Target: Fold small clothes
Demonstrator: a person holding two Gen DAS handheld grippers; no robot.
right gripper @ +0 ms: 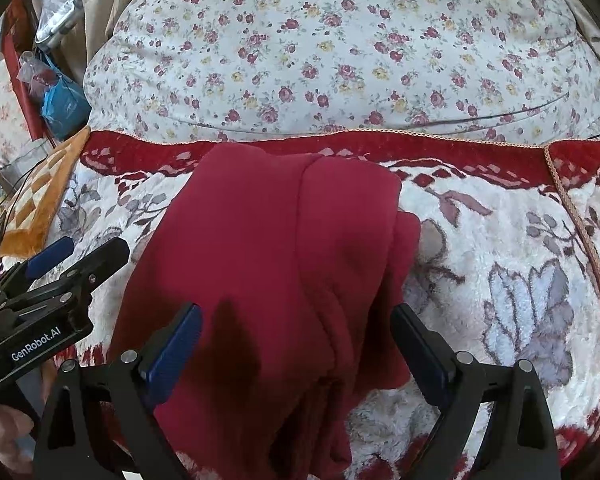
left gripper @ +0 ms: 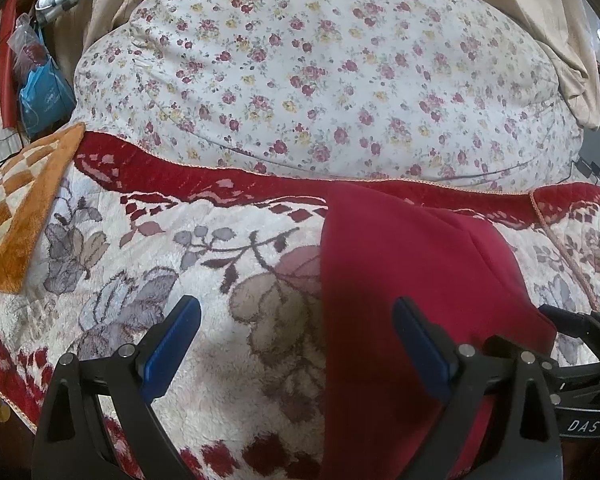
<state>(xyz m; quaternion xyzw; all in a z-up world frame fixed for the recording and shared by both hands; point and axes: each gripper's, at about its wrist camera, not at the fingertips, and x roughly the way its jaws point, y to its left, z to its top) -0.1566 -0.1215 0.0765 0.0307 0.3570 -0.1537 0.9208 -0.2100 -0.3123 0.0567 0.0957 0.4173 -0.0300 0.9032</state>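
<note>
A dark red garment (right gripper: pixel 276 248) lies folded lengthwise on the flowered fleece blanket (right gripper: pixel 500 248). It also shows at the right of the left wrist view (left gripper: pixel 404 264). My right gripper (right gripper: pixel 296 316) is open above the garment's near end, its blue pads apart and empty. My left gripper (left gripper: pixel 298 312) is open over the blanket at the garment's left edge, its right pad (left gripper: pixel 420 344) over the red cloth. The left gripper also shows at the left of the right wrist view (right gripper: pixel 80 252), and the right gripper at the far right of the left wrist view (left gripper: pixel 580 344).
A big rose-print pillow (left gripper: pixel 320 72) lies behind the blanket. An orange checkered mat (left gripper: pixel 16 208) lies at the left. Bags and clutter (left gripper: pixel 44 84) sit at the far left. Beige curtains (left gripper: pixel 548 32) hang behind.
</note>
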